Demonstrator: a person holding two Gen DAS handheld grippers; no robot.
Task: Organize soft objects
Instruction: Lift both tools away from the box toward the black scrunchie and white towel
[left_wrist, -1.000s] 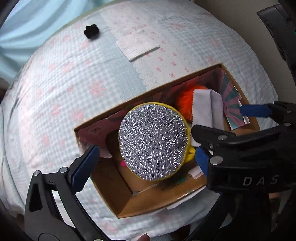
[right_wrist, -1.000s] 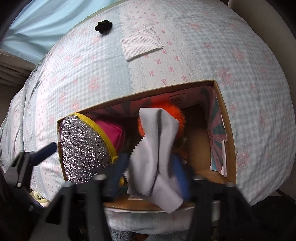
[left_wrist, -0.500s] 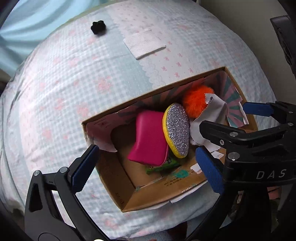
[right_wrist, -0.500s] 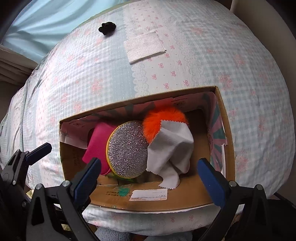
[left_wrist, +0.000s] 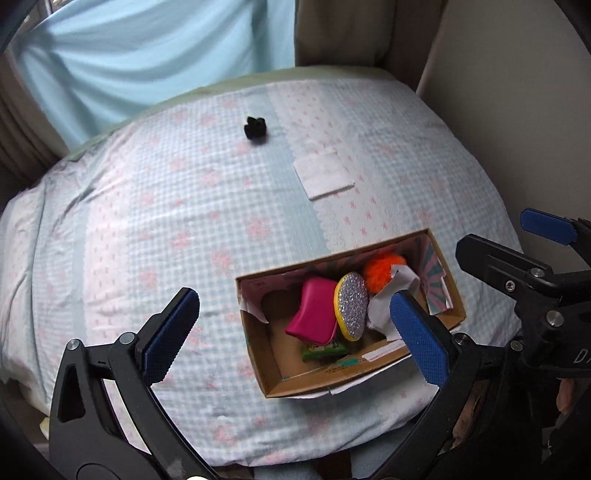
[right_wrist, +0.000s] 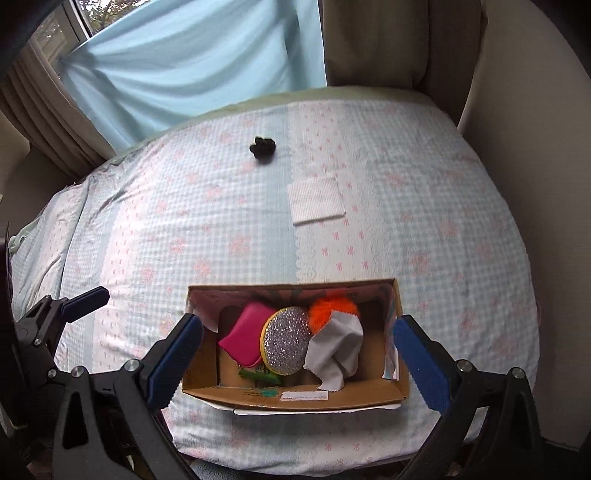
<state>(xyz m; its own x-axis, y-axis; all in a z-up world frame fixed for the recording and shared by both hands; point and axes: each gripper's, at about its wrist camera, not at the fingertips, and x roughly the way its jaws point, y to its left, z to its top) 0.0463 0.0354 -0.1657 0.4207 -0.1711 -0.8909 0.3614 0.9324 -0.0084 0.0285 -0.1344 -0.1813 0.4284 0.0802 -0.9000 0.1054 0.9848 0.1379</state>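
In the left wrist view the left gripper (left_wrist: 295, 332) fills the bottom of the frame with its blue-padded fingers (left_wrist: 171, 334) spread wide and nothing between them. The cardboard box (left_wrist: 273, 369) sits right of centre in the lower half, open at the top, its near wall running diagonally toward the lower right. Inside it, from left to right, lie a pink pouch (left_wrist: 314, 314), a round glitter pouch (left_wrist: 351, 310) standing on edge with a yellow rim, an orange pompom (left_wrist: 382, 269) at the back, and a grey cloth (left_wrist: 384, 306) partly behind the right finger. A green item (left_wrist: 321, 350) lies on the box floor under the pink pouch. The left part of the box floor is bare. The right gripper (left_wrist: 517, 258) enters from the right edge. Above the box the checked bedspread (left_wrist: 166, 221) is open and flat, with a white cloth square (left_wrist: 325, 175) in the upper middle and a small black object (left_wrist: 255, 127) further up, well apart from each other. A pale blue curtain (left_wrist: 147, 55) hangs along the top.

In the right wrist view the right gripper (right_wrist: 295, 354) is also opened wide and empty, its fingers flanking the box (right_wrist: 295, 400) at bottom centre. The box's near wall lies level across the frame; the bedspread edge falls away just below it. The pink pouch (right_wrist: 245, 336), glitter pouch (right_wrist: 288, 341), pompom (right_wrist: 328, 304) and grey cloth (right_wrist: 336, 350) crowd the middle, leaving bare floor at the right end. The white cloth square (right_wrist: 317, 201) and black object (right_wrist: 263, 147) lie on open bedspread (right_wrist: 147, 240) above. The left gripper (right_wrist: 55, 314) shows at the left edge.
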